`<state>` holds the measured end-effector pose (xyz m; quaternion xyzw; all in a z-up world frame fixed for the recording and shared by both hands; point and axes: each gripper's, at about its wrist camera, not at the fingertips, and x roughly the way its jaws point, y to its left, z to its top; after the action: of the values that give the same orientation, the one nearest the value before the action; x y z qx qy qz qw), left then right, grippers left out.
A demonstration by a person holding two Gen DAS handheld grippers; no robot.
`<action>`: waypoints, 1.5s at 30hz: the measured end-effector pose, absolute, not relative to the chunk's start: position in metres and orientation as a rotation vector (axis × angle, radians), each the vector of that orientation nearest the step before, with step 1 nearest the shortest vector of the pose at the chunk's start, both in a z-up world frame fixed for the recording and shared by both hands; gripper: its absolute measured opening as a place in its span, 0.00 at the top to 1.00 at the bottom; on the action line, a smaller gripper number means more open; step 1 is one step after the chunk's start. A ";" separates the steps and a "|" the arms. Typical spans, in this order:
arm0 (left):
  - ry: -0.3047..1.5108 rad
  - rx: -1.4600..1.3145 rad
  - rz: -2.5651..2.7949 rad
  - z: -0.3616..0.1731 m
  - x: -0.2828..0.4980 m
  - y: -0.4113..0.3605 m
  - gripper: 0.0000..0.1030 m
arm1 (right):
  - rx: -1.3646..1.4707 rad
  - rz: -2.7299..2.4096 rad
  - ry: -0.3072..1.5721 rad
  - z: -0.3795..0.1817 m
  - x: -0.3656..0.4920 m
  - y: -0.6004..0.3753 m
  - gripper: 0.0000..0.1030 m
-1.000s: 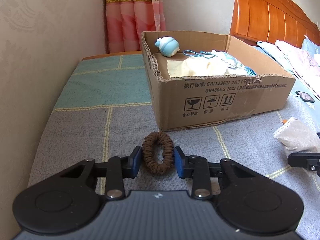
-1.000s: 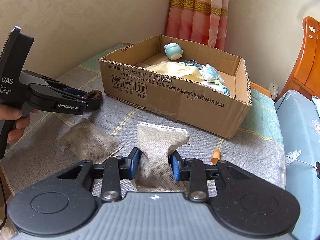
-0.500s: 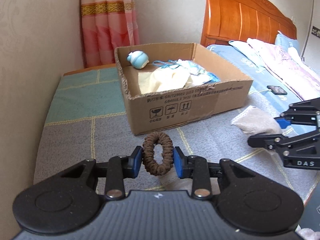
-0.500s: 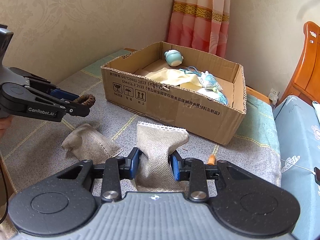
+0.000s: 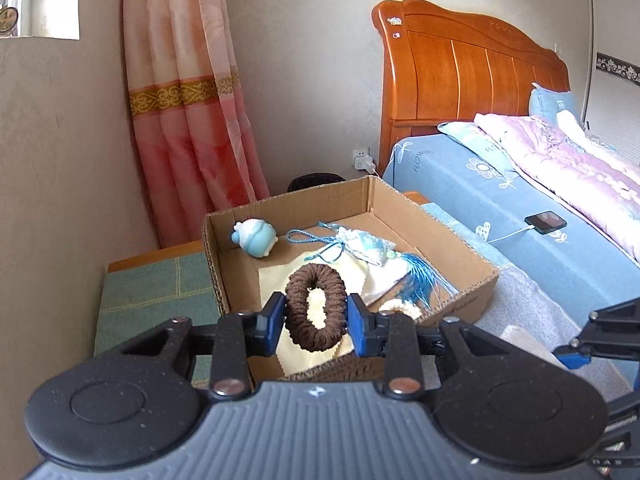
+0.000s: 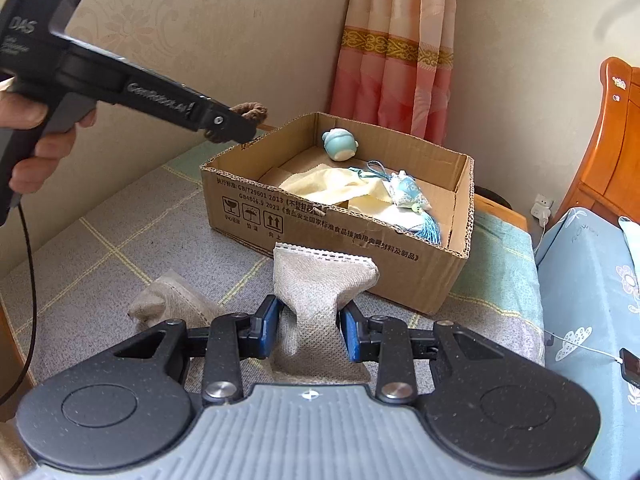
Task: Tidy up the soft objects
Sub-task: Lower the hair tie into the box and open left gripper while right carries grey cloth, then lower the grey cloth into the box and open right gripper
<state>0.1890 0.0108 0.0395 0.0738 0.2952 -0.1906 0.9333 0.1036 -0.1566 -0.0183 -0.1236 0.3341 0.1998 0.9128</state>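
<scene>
My left gripper (image 5: 316,320) is shut on a brown hair scrunchie (image 5: 316,306) and holds it in the air over the near left corner of the open cardboard box (image 5: 472,284). In the right wrist view the scrunchie (image 6: 250,112) hangs above the box's left corner (image 6: 224,168). My right gripper (image 6: 308,330) is shut on a grey fabric pouch (image 6: 320,284), lifted a little in front of the box. A second grey pouch (image 6: 172,300) lies on the mat to its left.
The box holds a blue plush toy (image 5: 256,238), a yellow cloth (image 6: 328,188), a blue tasselled sachet (image 5: 368,246) and a cream scrunchie (image 5: 400,308). A bed (image 5: 520,200) with a phone (image 5: 546,222) stands on the right, a wall and curtain (image 5: 184,120) behind.
My left gripper has risen and moved forward with the scrunchie, from the mat in front of the box to above the box's corner. My right gripper has lifted the pouch slightly.
</scene>
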 end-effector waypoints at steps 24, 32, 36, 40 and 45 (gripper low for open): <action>0.571 0.048 -0.219 0.032 0.137 0.031 0.00 | -0.287 0.414 0.628 0.014 0.132 -0.150 0.63; 0.589 0.030 -0.192 0.024 0.117 0.037 0.01 | -0.274 0.425 0.645 0.028 0.208 -0.126 0.63; 0.609 0.033 -0.167 0.018 0.110 0.043 0.01 | -0.282 0.428 0.659 0.028 0.247 -0.108 0.63; 0.620 0.033 -0.141 0.014 0.105 0.051 0.01 | -0.310 0.425 0.660 0.030 0.284 -0.086 0.61; 0.630 0.015 -0.113 0.012 0.103 0.061 0.01 | -0.279 0.400 0.630 0.034 0.307 -0.074 0.07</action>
<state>0.1034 0.0610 0.0125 0.0074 0.3096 -0.0553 0.9492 0.3066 -0.0739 0.0340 -0.1359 0.3067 0.1948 0.9217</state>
